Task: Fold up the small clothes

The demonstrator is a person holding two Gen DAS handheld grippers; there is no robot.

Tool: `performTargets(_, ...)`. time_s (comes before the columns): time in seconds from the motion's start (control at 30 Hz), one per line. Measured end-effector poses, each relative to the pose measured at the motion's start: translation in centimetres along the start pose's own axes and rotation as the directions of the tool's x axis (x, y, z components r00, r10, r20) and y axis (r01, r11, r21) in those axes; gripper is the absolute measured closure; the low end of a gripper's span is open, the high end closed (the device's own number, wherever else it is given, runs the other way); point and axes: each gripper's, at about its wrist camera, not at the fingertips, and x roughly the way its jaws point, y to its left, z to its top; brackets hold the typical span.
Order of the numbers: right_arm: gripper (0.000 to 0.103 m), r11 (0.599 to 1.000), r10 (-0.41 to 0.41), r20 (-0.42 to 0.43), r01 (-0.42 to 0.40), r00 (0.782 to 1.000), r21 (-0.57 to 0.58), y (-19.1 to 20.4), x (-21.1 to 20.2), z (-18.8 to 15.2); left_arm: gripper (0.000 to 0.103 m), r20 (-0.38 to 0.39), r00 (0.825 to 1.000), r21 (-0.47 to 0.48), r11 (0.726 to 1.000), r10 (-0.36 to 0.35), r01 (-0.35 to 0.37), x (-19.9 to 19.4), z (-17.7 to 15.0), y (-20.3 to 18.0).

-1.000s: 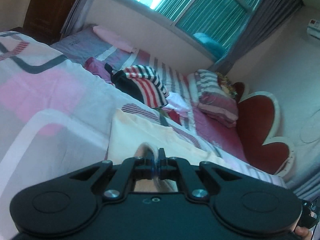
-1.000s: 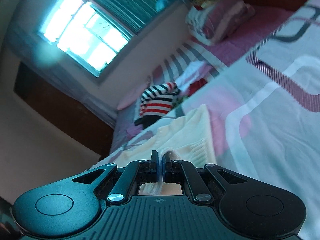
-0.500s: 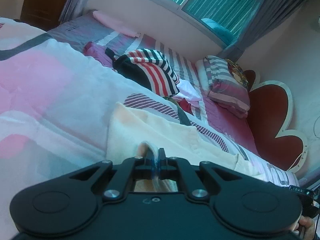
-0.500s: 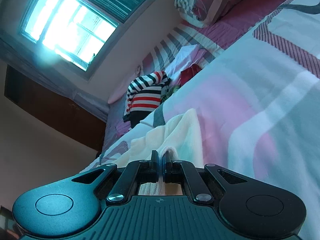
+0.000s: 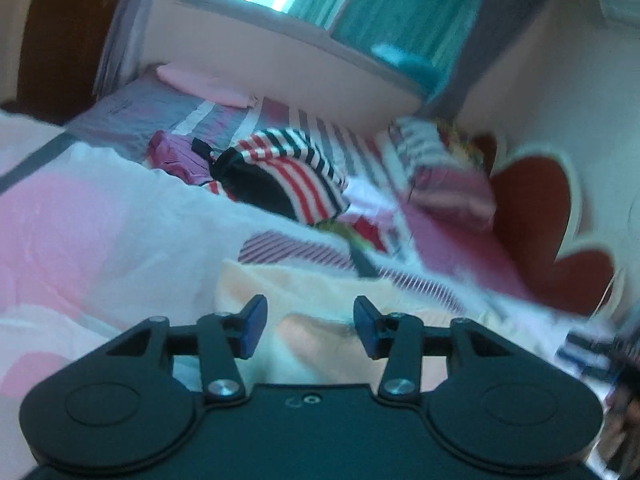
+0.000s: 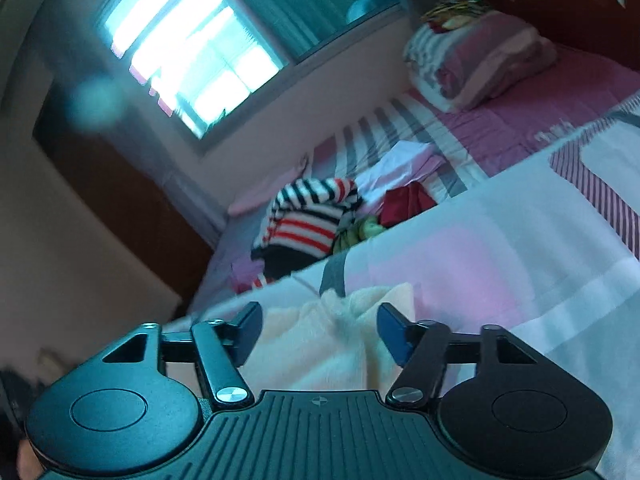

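A cream fleece garment (image 5: 320, 296) lies on the pink and white bedspread (image 5: 88, 232), right in front of both grippers. My left gripper (image 5: 310, 326) is open, its blue pads spread either side of the cloth's near edge. The garment also shows in the right wrist view (image 6: 320, 340), bunched into a ridge. My right gripper (image 6: 320, 334) is open around that ridge and holds nothing.
A pile of clothes with a red, white and black striped top (image 5: 292, 176) lies farther back on the bed; it also shows in the right wrist view (image 6: 308, 220). A striped pillow (image 6: 480, 60) rests by the red headboard (image 5: 532, 216). A window (image 6: 192, 56) is behind.
Both grippers were shut on the cream garment's edge; both have now opened and let it go. The cloth lies on the bedspread. Both views are blurred from motion.
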Motion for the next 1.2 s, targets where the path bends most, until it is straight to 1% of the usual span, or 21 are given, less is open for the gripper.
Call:
performTargets(0.13, 0.056, 0.993, -0.058, -0.071, 0.051, 0.996, -0.103, 1.3, 2.1, -1.3, 0.062, -0.072, 0.996, 0.118, 0.992, 0.055, -0.046, 1.5, -0.6, -1.2)
performTargets(0.17, 0.063, 0.987, -0.097, -0.093, 0.083, 0.991, -0.14, 1.7, 3.0, -1.9, 0.063, -0.073, 0.995, 0.139, 0.989, 0.068, -0.058, 1.7, -0.6, -1.5)
performTargets(0.2, 0.064, 0.977, -0.136, -0.105, 0.115, 0.985, -0.18, 2.2, 3.6, -2.4, 0.063, -0.056, 0.997, 0.142, 0.989, 0.054, -0.046, 1.4, -0.6, -1.7)
performTargets(0.27, 0.064, 0.968, -0.152, -0.103, 0.127, 0.983, -0.217, 2.6, 4.1, -3.2, 0.058, -0.009, 1.0, 0.105, 0.994, -0.005, 0.006, 0.4, -0.8, -1.4)
performTargets(0.37, 0.068, 0.962, -0.167, -0.101, 0.14, 0.981, -0.234, 2.8, 4.3, -3.8, 0.059, 0.03, 0.999, 0.066, 0.998, -0.012, 0.01, -0.6, -0.7, -0.9)
performTargets(0.43, 0.067, 0.963, -0.165, -0.096, 0.139, 0.982, -0.232, 2.7, 4.1, -3.6, 0.059, 0.024, 1.0, 0.092, 0.996, -0.019, 0.017, -1.1, -0.7, -0.8)
performTargets(0.5, 0.067, 0.966, -0.153, -0.084, 0.131, 0.985, -0.221, 2.7, 3.5, -3.7, 0.059, -0.008, 1.0, 0.129, 0.991, -0.021, 0.022, -0.6, -0.7, -1.0)
performTargets(0.6, 0.067, 0.964, -0.158, -0.104, 0.131, 0.982, -0.231, 2.6, 4.0, -3.3, 0.059, -0.067, 0.997, 0.176, 0.984, 0.047, -0.034, 1.0, -0.7, -1.2)
performTargets(0.63, 0.067, 0.964, -0.161, -0.108, 0.133, 0.981, -0.229, 2.5, 4.2, -3.2, 0.06, -0.095, 0.994, 0.164, 0.986, 0.052, -0.036, 1.7, -0.6, -0.9)
performTargets(0.7, 0.07, 0.964, -0.165, -0.109, 0.137, 0.98, -0.229, 2.7, 4.4, -3.1, 0.06, -0.111, 0.993, 0.154, 0.988, 0.045, -0.027, 2.5, -0.4, -0.7)
performTargets(0.73, 0.076, 0.961, -0.17, -0.11, 0.14, 0.979, -0.239, 2.9, 4.5, -3.1, 0.065, -0.115, 0.992, 0.162, 0.986, 0.047, -0.028, 2.8, -0.3, -0.9)
performTargets(0.77, 0.093, 0.956, -0.175, -0.113, 0.141, 0.978, -0.256, 3.0, 4.7, -3.1, 0.073, -0.126, 0.991, 0.172, 0.985, 0.042, -0.02, 3.0, -0.2, -1.0)
performTargets(0.8, 0.1, 0.951, -0.184, -0.113, 0.147, 0.977, -0.272, 3.2, 4.7, -3.1, 0.094, -0.134, 0.991, 0.185, 0.983, 0.029, -0.004, 3.1, -0.1, -1.2)
performTargets(0.83, 0.1, 0.943, -0.193, -0.101, 0.156, 0.976, -0.294, 3.4, 4.7, -3.2, 0.097, -0.126, 0.992, 0.194, 0.981, 0.022, 0.002, 2.9, -0.1, -1.4)
performTargets(0.9, 0.101, 0.925, -0.206, -0.037, 0.182, 0.978, -0.334, 3.9, 4.1, -3.3, 0.098, -0.068, 0.997, 0.208, 0.978, 0.026, -0.011, 2.1, -0.2, -1.7)
performTargets(0.93, 0.101, 0.924, -0.19, 0.0, 0.179, 0.982, -0.337, 4.0, 3.5, -3.3, 0.098, -0.02, 1.0, 0.215, 0.976, 0.019, -0.015, 1.4, -0.4, -1.8)
performTargets(1.0, 0.101, 0.924, -0.16, 0.067, 0.173, 0.985, -0.342, 4.3, 2.4, -3.3, 0.098, 0.09, 0.996, 0.212, 0.977, 0.005, -0.024, -0.2, -0.8, -2.0)
performTargets(1.03, 0.101, 0.919, -0.156, 0.092, 0.179, 0.983, -0.35, 4.4, 2.1, -3.3, 0.098, 0.115, 0.993, 0.201, 0.979, 0.013, -0.036, -0.4, -0.9, -1.9)
performTargets(1.1, 0.101, 0.914, -0.172, 0.096, 0.195, 0.98, -0.355, 4.3, 2.5, -3.4, 0.098, 0.082, 0.994, 0.199, 0.976, 0.073, -0.088, 0.8, -1.3, -1.9)
performTargets(1.17, 0.101, 0.919, -0.213, 0.049, 0.218, 0.976, -0.329, 3.4, 3.7, -3.6, 0.098, 0.013, 0.99, 0.221, 0.965, 0.139, -0.139, 2.5, -1.6, -2.1)
performTargets(1.2, 0.101, 0.924, -0.231, 0.024, 0.227, 0.973, -0.308, 2.8, 4.3, -3.7, 0.098, -0.004, 0.988, 0.23, 0.962, 0.152, -0.147, 3.0, -1.8, -2.2)
